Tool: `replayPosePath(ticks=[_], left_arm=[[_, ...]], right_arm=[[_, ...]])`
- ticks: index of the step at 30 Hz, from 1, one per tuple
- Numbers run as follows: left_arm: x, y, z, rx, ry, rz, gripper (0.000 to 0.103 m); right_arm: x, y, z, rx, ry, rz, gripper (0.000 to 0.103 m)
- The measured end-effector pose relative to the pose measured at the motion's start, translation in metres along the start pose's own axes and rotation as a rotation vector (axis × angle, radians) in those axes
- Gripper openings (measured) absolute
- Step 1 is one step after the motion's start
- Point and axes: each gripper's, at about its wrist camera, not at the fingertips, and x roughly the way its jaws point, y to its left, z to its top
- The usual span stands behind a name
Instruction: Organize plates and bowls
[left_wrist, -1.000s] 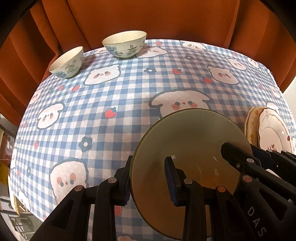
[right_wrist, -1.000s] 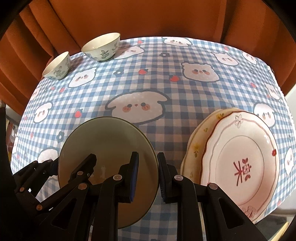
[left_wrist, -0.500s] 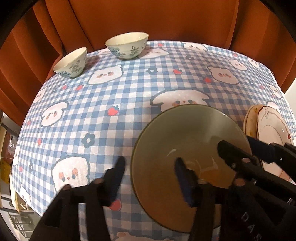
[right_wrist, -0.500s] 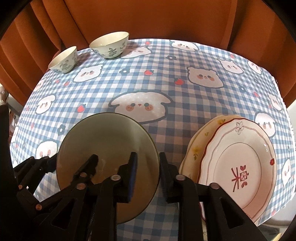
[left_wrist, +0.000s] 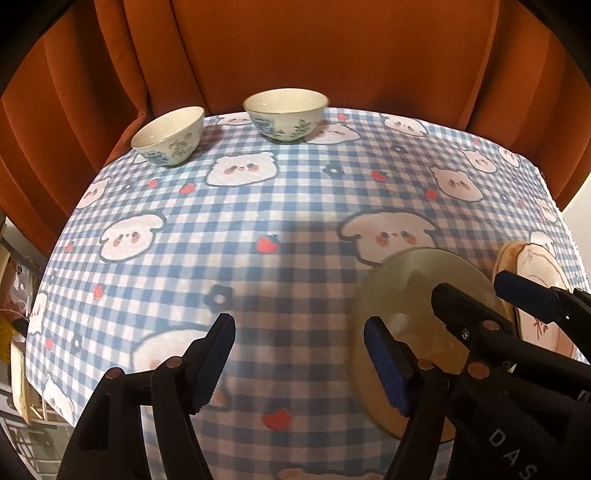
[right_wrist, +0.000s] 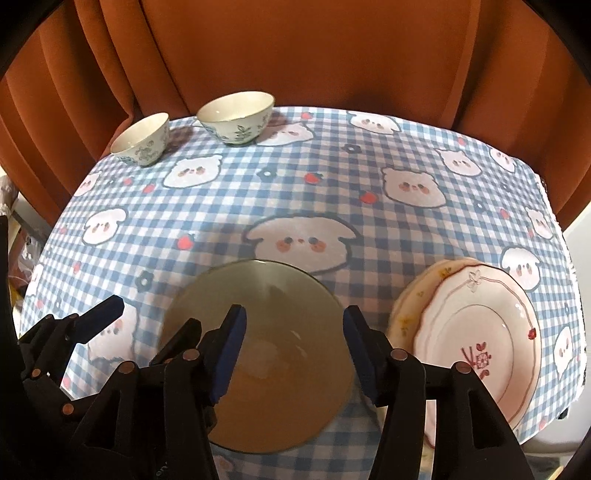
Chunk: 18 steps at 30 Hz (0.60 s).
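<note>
On the checked surface (right_wrist: 280, 192), going left to right: two small patterned bowls (right_wrist: 142, 144) (right_wrist: 236, 116) stand at the far left, just apart from each other. A dull olive plate (right_wrist: 258, 332) lies flat near the front, left of centre. Just beside it on the right sits a stack of two scalloped plates (right_wrist: 476, 339), a pink one on a cream one.

The olive plate looks like glazed ceramic or glass: stiff, fairly heavy, smooth and slippery, and likely to chip or break if dropped. Its thin rim is the sensible place to pinch, one hand-held gripper at each side.

The left hand-held gripper (left_wrist: 299, 365) is opening, with only cloth between its jaws and its right finger over the plate's left rim. The right hand-held gripper (right_wrist: 293, 350) is also opening; its jaws straddle the plate's right rim without pressing it.

A second earlier both grippers pinched the plate's opposite edges. Now both have let go, and the plate rests on the surface.
</note>
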Motion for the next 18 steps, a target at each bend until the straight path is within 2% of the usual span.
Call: replayPosePath(ticks=[2, 5, 8, 13, 18], left_arm=[[-0.001, 0.011, 0.004, -0.004, 0.007, -0.041, 0.082], [-0.006, 0.022, 0.011, 0.025, -0.01, -0.061, 0.081], [-0.011, 0.034, 0.02, 0.059, -0.02, -0.113, 0.081], [-0.01, 0.064, 0.039, 0.064, -0.015, -0.139, 0.081], [-0.001, 0.1, 0.06, 0.077, -0.017, -0.134, 0.081]], right_arm=[[0.001, 0.011, 0.005, 0.008, -0.001, -0.001, 0.06], [0.004, 0.026, 0.012, 0.018, 0.006, -0.003, 0.06], [0.004, 0.046, 0.023, 0.039, -0.001, -0.02, 0.061], [0.005, 0.073, 0.04, 0.067, -0.01, -0.035, 0.062], [0.013, 0.104, 0.059, 0.089, -0.014, -0.045, 0.062]])
